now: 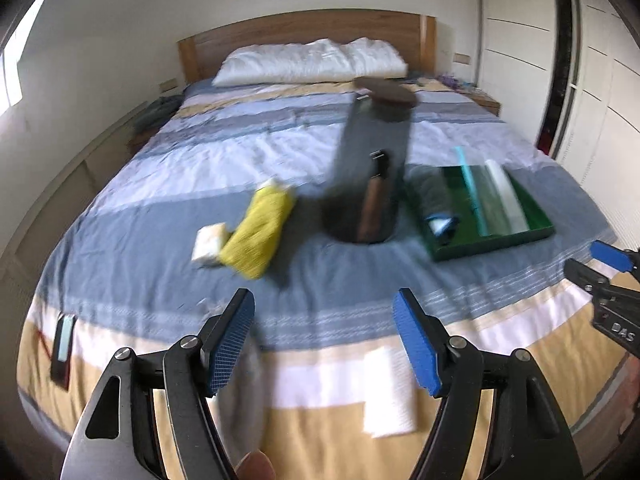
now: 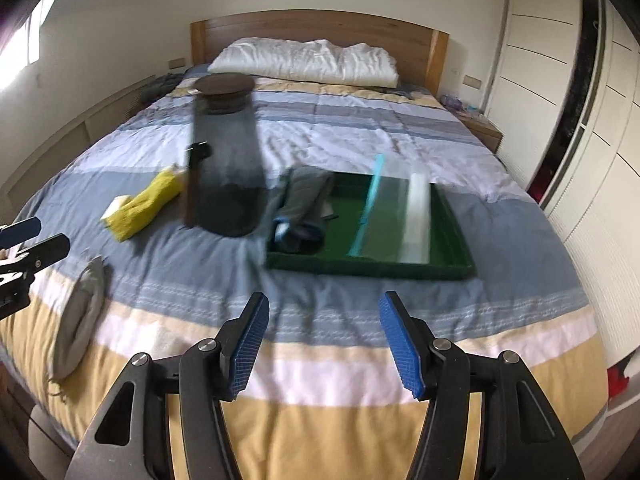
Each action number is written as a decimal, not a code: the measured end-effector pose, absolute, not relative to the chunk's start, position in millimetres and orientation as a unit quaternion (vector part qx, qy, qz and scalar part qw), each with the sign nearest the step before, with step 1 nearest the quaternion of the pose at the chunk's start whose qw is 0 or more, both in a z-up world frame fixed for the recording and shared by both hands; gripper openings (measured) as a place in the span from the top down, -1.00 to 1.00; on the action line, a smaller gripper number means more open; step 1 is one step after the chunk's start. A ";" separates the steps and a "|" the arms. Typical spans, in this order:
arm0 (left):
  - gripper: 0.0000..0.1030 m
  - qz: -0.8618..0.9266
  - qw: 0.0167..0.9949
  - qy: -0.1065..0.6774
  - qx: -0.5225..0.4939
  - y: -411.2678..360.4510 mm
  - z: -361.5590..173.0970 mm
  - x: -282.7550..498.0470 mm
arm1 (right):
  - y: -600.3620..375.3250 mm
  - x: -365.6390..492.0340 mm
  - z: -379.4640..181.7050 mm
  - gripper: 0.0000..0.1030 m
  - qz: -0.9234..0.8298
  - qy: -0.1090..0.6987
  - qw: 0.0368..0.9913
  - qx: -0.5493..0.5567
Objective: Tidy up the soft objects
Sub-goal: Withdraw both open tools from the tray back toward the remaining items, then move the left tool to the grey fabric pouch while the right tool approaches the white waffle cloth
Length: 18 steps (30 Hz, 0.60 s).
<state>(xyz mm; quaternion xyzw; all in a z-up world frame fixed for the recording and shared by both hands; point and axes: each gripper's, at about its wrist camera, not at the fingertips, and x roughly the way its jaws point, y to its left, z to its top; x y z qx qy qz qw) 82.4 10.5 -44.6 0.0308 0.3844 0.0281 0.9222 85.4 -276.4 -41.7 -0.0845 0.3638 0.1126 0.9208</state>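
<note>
Now we are holding the left gripper (image 1: 324,340) and right gripper (image 2: 324,344) spread and empty over the bed's (image 2: 360,128) near edge; the yellow cloth (image 1: 260,232) is lying left of the dark jar (image 1: 372,160), the green tray (image 2: 452,268) to its right.

We face a wide bed (image 2: 320,128) under a quilt striped in blue, white and tan. At twelve o'clock stands its curved wooden headboard (image 2: 320,26), with a rumpled white pillow (image 2: 304,62) lying against it. Plain cream walls (image 2: 120,12) surround us. Daylight enters through a bright window (image 1: 10,68) at ten o'clock. White panelled wardrobe doors (image 2: 560,80) fill two o'clock.
</note>
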 end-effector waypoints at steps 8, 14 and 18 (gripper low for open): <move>-0.28 0.091 0.918 0.385 0.008 96.1 -55.5 45.1 | -225.9 46.4 -34.0 -0.14 0.163 0.359 0.916 -0.077; -0.28 0.117 0.912 0.392 -0.005 136.6 -65.8 30.2 | -196.5 33.2 -34.1 -0.15 0.186 0.359 0.911 -0.077; -0.28 0.113 0.908 0.403 -0.010 144.8 -81.7 26.9 | -180.6 29.5 -42.7 -0.16 0.191 0.370 0.906 -0.076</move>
